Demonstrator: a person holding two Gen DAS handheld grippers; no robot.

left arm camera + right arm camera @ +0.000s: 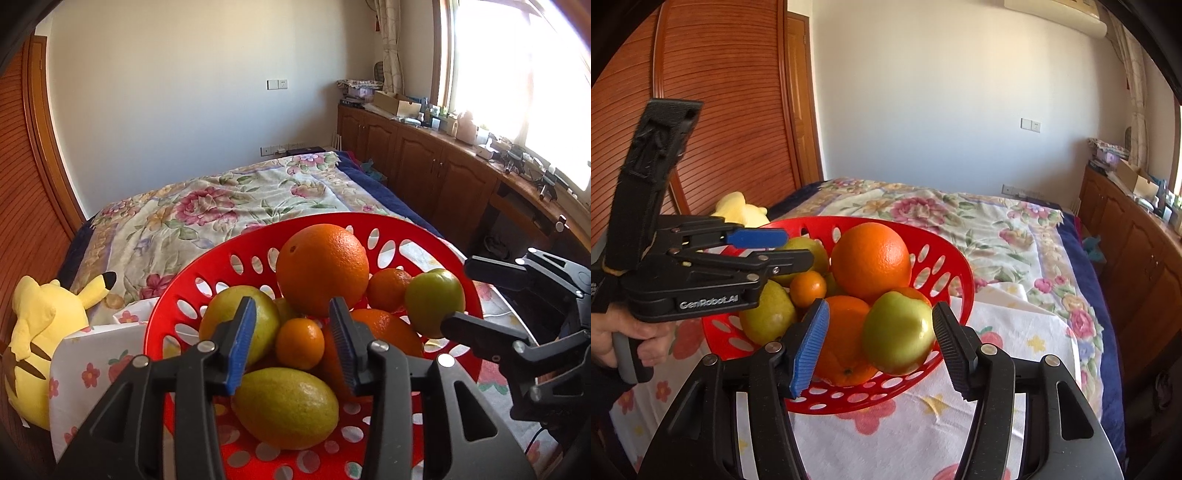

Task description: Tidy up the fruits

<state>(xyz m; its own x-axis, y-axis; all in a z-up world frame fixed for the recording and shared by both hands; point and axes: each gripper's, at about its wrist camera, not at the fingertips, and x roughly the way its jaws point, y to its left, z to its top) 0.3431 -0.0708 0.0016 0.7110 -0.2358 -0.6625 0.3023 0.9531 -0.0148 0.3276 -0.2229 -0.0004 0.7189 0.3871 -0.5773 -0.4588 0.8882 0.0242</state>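
We work over a red perforated basket (955,266) of fruit set on a flowered white cloth (1015,354) at the foot of a bed. Nearest the lens, our right gripper (881,345) has a green apple (899,332) between its jaws at the basket's near rim; the black pad meets the apple's right side, while the blue pad (809,350) stands just off its left, so we read these jaws as spread around the fruit, not pinching it. Our left gripper (291,339) hovers with its jaws narrowly apart above a small mandarin (299,343) and a yellow-green lemon (286,406), touching neither as far as we can tell.

Behind them the pile rises: a large orange (321,269) on top, another orange (842,332) beneath the apple, and a pale green citrus (240,321) at the left wall.

We judge the apple to be going in or coming out, which we cannot say; the step in hand is its placing at the rim. Next we need a clear backward withdrawal or a firm squeeze, because the round fruit sits high on a loose heap and could roll over the edge.

Beyond lie the floral quilt (229,206), a yellow plush toy (44,332) and wooden cabinets (424,158) under a bright window.
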